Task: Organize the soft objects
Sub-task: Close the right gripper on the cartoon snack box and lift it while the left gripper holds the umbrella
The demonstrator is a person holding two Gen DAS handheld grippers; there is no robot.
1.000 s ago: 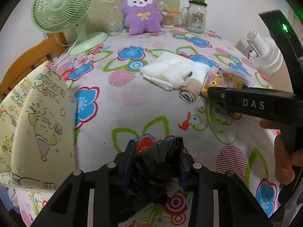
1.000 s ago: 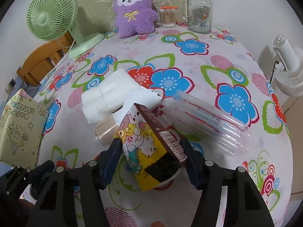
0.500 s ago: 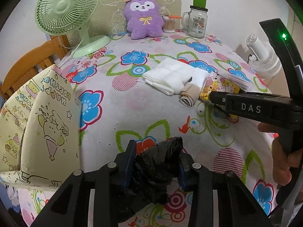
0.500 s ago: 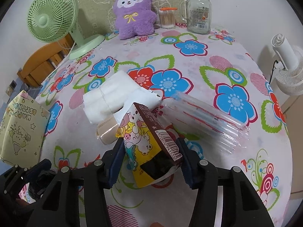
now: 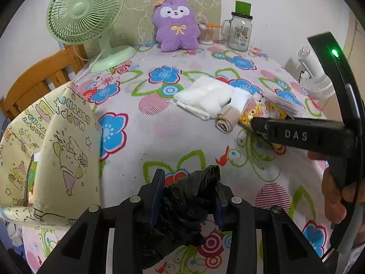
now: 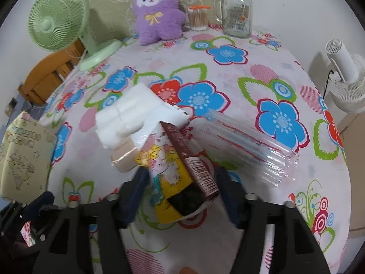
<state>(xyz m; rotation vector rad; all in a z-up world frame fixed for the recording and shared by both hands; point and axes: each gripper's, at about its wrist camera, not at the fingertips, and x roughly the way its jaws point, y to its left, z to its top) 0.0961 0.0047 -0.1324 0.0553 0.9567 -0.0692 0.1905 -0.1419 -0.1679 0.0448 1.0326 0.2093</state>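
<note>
The left gripper has its fingers closed on a crumpled black plastic bag, which bulges out between them and hangs below, just above the flowered cloth of the counter. To the left of these fingers stands a pale yellow paper gift bag with cartoon drawings. Ahead of them and to the right lie folded white cloths with a beige roll touching their near edge.

The right gripper has just been opening; its fingers now stand apart on either side of a yellow cartoon-printed packet with a brown barcode edge. The left finger looks blurred and close to the packet; the right one stands clear of it, so the packet is between them but not squeezed. Just ahead of these fingers, to the left, are the white cloths and the beige roll; to the right lies a clear bundle of plastic straws. At the far end of the counter sit a purple plush toy, a green fan and a glass jar.
</note>
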